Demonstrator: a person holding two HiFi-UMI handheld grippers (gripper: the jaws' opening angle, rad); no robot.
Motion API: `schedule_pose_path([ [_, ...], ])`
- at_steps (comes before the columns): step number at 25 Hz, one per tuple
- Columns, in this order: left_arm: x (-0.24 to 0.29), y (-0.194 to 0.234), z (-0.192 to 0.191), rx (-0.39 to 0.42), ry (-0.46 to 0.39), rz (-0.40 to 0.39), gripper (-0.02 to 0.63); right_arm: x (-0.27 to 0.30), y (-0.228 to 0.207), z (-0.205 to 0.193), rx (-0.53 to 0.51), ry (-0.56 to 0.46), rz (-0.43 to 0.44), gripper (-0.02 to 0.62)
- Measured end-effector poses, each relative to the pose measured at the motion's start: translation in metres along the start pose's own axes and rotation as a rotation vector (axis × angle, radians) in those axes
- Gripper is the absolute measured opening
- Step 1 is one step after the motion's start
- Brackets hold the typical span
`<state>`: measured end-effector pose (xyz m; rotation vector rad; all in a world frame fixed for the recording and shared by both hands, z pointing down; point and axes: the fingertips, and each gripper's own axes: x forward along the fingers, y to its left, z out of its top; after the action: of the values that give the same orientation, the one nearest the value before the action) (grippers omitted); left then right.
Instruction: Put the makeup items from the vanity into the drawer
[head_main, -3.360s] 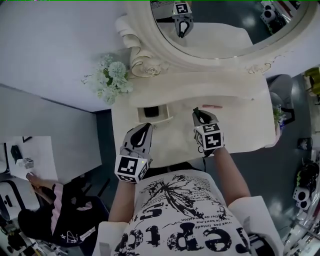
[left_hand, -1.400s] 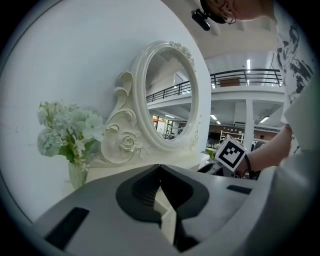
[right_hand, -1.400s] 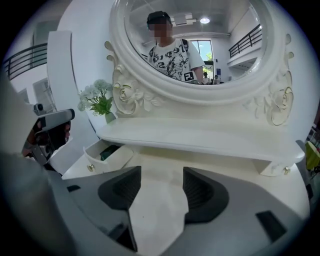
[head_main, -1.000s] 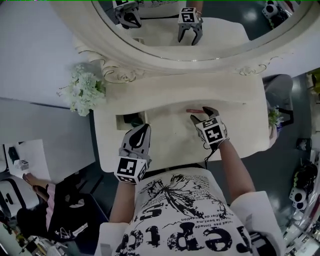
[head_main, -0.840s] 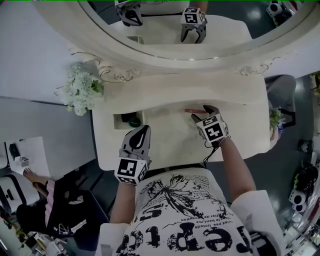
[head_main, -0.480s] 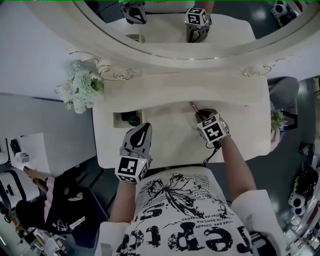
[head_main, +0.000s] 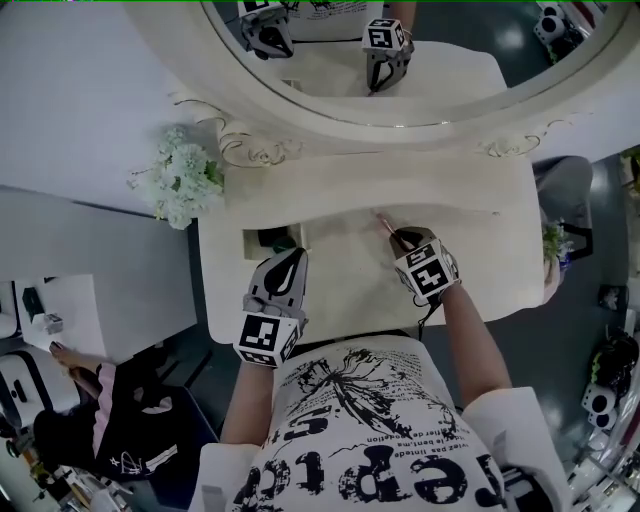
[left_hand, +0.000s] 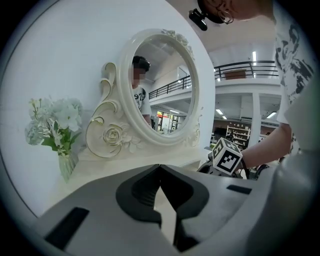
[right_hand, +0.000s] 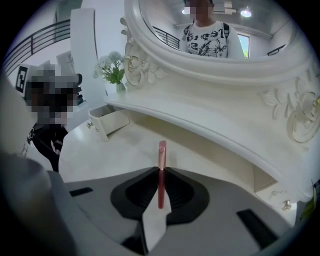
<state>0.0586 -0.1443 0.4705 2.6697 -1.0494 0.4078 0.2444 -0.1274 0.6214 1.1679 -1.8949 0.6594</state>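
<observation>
Head view: right gripper (head_main: 397, 237) reaches over vanity (head_main: 330, 285), fingers closing on pink pencil (head_main: 383, 222); left gripper (head_main: 292, 254) fingers pressed together.

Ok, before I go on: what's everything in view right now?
vanity: one, cream, in front of the person
mirror: one, oval with an ornate cream frame, at the back of the vanity
flowers: one bunch, white with green leaves, left of the mirror
drawer: one, cream, open, at the vanity's left; something dark inside, too small to tell what
makeup stick: one, pink-red, slim, between the right gripper's jaws, its tip pointing toward the mirror
left gripper: one, grey, jaws together and empty, just in front of the drawer
right gripper: one, grey, over the vanity's middle, jaws closing on the makeup stick
</observation>
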Motion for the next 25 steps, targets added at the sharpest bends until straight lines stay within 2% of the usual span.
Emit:
schedule_pose_path([
  [11, -0.058, 0.052, 0.009, 0.010, -0.049, 0.023, 0.020, -0.013, 0.091, 0.093, -0.121, -0.156, 0.069, 0.055],
  [17, -0.093, 0.089, 0.011, 0.000, -0.078, 0.082, 0.019, 0.001, 0.143, 0.132, -0.204, -0.170, 0.125, 0.055],
  [25, -0.127, 0.133, 0.000, -0.031, -0.075, 0.152, 0.020, 0.028, 0.200, 0.161, -0.303, -0.132, 0.211, 0.055],
])
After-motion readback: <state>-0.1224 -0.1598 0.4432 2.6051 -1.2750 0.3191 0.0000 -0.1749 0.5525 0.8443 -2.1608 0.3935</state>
